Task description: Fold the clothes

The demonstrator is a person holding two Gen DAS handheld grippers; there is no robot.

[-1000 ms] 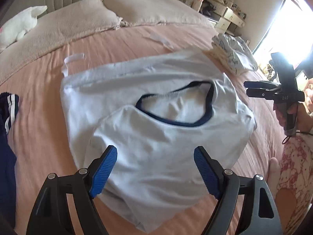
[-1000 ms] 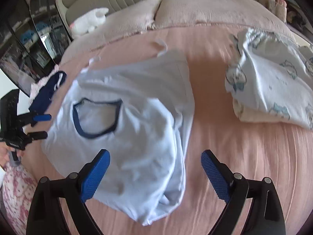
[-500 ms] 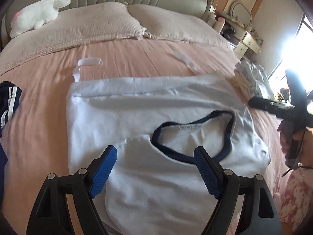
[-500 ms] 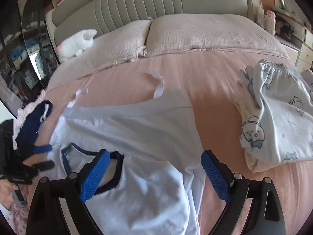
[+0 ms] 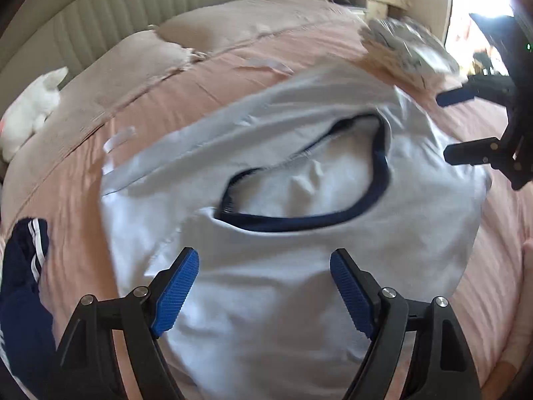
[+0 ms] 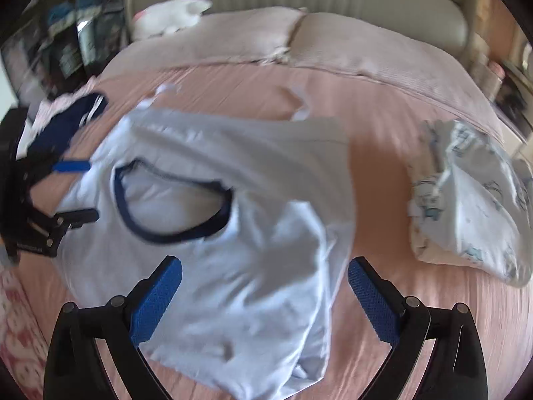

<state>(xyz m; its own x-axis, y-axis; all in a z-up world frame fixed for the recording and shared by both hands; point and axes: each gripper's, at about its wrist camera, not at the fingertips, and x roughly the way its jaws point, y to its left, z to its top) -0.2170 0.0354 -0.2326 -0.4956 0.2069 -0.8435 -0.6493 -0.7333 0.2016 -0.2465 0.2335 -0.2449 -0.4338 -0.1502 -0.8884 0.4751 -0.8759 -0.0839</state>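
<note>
1. A white T-shirt (image 5: 266,283) with a navy collar (image 5: 299,223) lies spread on a bed with a pink sheet (image 5: 76,206), roughly at its middle, partly folded over on itself.
2. The left gripper (image 5: 265,286) hangs over the near part of the shirt, tilted steeply down; its blue pads stand wide apart with nothing between them, released.
3. The right gripper (image 6: 265,295) hovers over the shirt's lower edge, also angled steeply down. Its jaws have just been opening further and stand wide, gripping nothing.
4. Each gripper shows at the edge of the other's view, one at either side of the shirt.
5. The shirt's cloth is creased, with the collar opening facing up and one side layer doubled over the body.
6. A folded printed garment (image 6: 473,196) sits to the right of the shirt, apart from it; a navy striped garment (image 5: 23,266) lies at the left.
7. Two pillows (image 6: 253,36) and a white soft toy (image 5: 30,113) rest at the headboard end.
</note>
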